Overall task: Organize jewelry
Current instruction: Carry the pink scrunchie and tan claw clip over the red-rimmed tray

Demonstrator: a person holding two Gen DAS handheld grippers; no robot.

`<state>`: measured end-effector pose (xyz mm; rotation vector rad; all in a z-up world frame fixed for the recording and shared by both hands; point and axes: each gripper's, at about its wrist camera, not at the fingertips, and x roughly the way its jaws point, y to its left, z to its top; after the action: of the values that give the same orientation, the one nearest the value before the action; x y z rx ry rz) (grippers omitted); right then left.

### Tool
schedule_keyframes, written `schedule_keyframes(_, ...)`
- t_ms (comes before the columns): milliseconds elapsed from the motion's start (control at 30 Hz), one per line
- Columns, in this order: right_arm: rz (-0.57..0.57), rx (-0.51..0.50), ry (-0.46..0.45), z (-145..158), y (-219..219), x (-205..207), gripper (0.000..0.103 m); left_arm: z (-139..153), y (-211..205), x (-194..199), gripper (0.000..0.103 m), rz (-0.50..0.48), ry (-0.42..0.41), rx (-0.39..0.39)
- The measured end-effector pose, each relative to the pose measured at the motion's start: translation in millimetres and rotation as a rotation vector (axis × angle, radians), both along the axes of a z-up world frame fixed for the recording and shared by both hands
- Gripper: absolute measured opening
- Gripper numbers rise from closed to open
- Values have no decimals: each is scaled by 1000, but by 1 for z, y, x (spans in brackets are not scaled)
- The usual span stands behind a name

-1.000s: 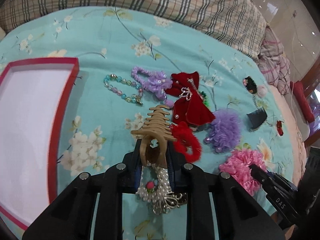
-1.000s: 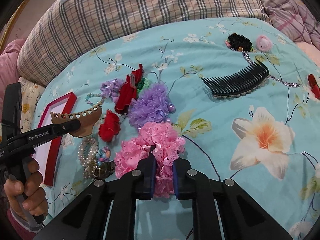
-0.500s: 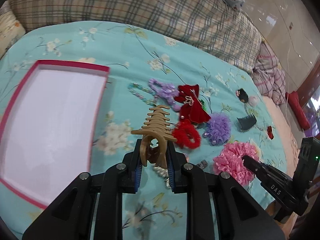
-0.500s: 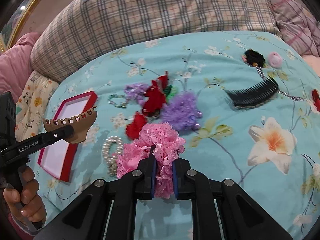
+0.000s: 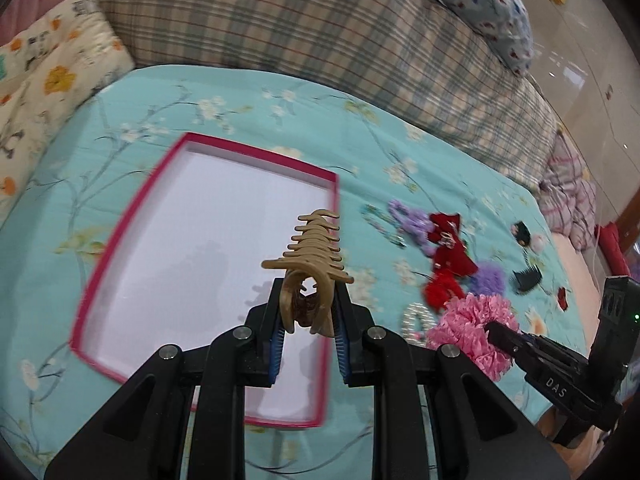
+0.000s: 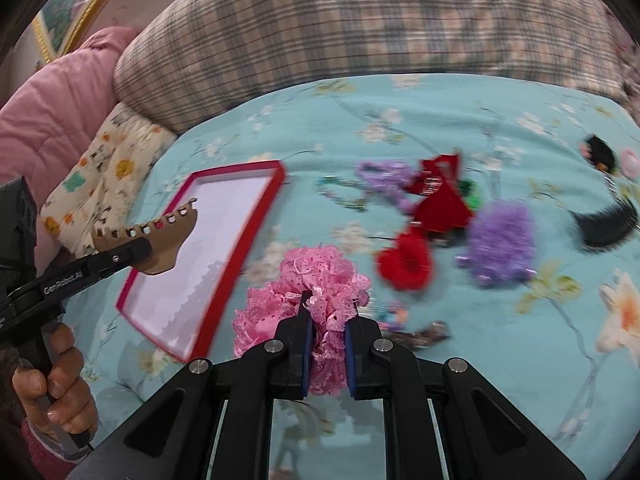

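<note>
Left wrist view: your left gripper (image 5: 308, 312) is clamping the tan claw clip (image 5: 310, 258) mid-frame; your right gripper (image 6: 326, 344) is pinching the pink scrunchie (image 6: 308, 292).

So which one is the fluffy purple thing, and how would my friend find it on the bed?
Start at the turquoise flowered bedspread and find the pile of hair things to the right of the red-rimmed box. The fluffy purple scrunchie lies at the pile's right side, between the red scrunchie and the black comb. It is a big, thick, shaggy puff; the other purple piece further back is thin and loopy.
</note>
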<state>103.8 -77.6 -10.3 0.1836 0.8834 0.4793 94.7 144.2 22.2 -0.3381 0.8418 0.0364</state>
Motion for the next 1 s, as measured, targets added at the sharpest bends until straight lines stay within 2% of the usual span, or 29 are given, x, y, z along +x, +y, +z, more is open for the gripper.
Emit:
schedule_keyframes(333, 165, 23, -7, 3, 99, 4, 12, -18, 59, -17, 19, 95, 3, 10)
schedule_keyframes(500, 216, 26, 14, -6, 139, 8, 12, -32, 83, -19, 19, 117, -9, 0)
schedule_keyframes(767, 229, 13, 52, -25, 165, 17, 12, -53, 98, -17, 19, 116, 5, -31)
schedule_keyframes(1000, 231, -15, 78, -37, 169, 20, 12, -59, 98, -15, 19, 108, 54, -13)
